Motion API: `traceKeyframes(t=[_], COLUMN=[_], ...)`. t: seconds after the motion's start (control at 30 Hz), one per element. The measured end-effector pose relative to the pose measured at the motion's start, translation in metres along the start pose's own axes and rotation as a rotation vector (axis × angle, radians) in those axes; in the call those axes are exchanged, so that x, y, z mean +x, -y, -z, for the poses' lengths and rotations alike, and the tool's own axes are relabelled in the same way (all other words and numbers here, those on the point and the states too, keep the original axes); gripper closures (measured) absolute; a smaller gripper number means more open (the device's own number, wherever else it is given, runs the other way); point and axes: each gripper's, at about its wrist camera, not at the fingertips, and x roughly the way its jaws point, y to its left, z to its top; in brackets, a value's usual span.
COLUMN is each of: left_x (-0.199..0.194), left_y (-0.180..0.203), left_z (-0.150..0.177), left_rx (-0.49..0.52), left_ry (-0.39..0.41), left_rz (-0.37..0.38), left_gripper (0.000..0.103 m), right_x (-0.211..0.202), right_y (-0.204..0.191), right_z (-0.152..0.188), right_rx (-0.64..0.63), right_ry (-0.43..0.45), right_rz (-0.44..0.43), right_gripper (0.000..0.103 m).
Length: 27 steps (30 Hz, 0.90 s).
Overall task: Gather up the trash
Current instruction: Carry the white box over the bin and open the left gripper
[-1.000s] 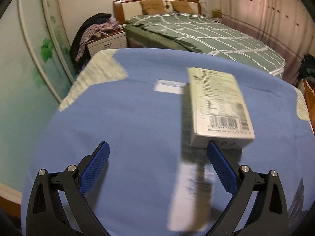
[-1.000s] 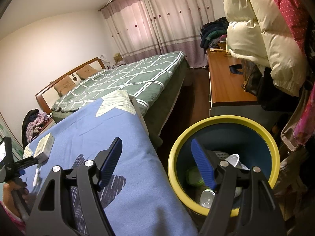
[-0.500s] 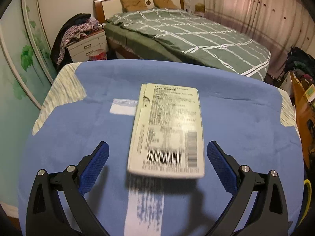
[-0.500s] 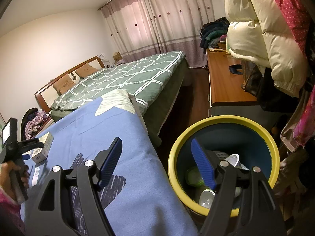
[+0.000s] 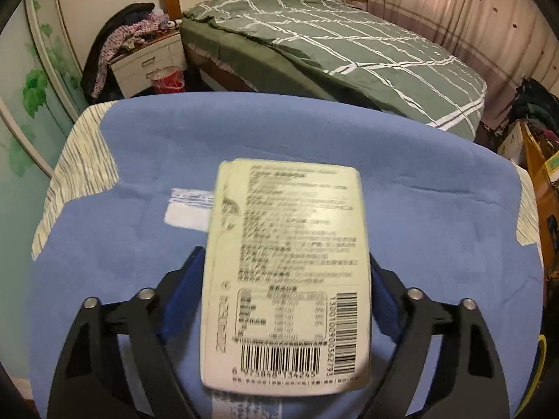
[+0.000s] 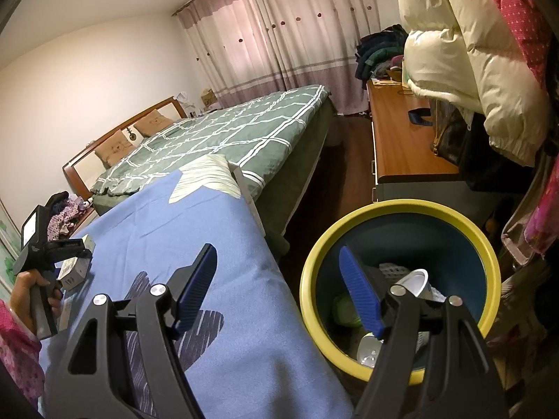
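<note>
A pale carton box [image 5: 286, 272] with printed text and barcodes sits on the blue cloth between my left gripper's [image 5: 287, 286] blue pads, which press its two sides. The box also shows in the right wrist view [image 6: 75, 269], far left, held by the left gripper [image 6: 71, 249]. My right gripper [image 6: 276, 289] is open and empty, one finger over the blue cloth, the other over the yellow-rimmed trash bin [image 6: 401, 209], which holds cups and other trash.
A white paper strip [image 5: 187, 209] lies on the blue cloth [image 5: 436, 244] left of the box. A green bed [image 5: 332, 45] stands behind, a nightstand [image 5: 146, 63] at the back left. A wooden desk [image 6: 401, 139] and hanging coats [image 6: 454, 52] stand near the bin.
My left gripper moved forward around the box and closed its pads on the box's sides. The right gripper has not moved.
</note>
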Motion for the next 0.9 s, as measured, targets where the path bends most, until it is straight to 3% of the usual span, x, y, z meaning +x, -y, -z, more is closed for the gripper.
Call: traceKeyframes(t=[0.23, 0.47, 0.63, 0.9], left_x=[-0.009, -0.061, -0.106, -0.157], left_y=[0.001, 0.022, 0.056, 0.139], left_z=[0.006, 0.046, 0.08, 0.138], left_rx=[0.015, 0.106, 0.215, 0.386], left_ry=[0.022, 0.093, 0.132, 0.122], left_rz=[0.035, 0.135, 0.231, 0.407], left_gripper=[0.032, 0.032, 0.032, 0.032], right_x=[-0.007, -0.029, -0.048, -0.081], right_y=[-0.001, 0.002, 0.016, 0.051], right_z=[0.001, 0.006, 0.005, 0.007], right_rx=[0.002, -0.047, -0.06, -0.062], right_ry=[0.035, 0.046, 0.054, 0.065], right_rz=[0.0, 0.01, 0.03, 0.093], right_gripper=[0.034, 0.034, 0.034, 0.034])
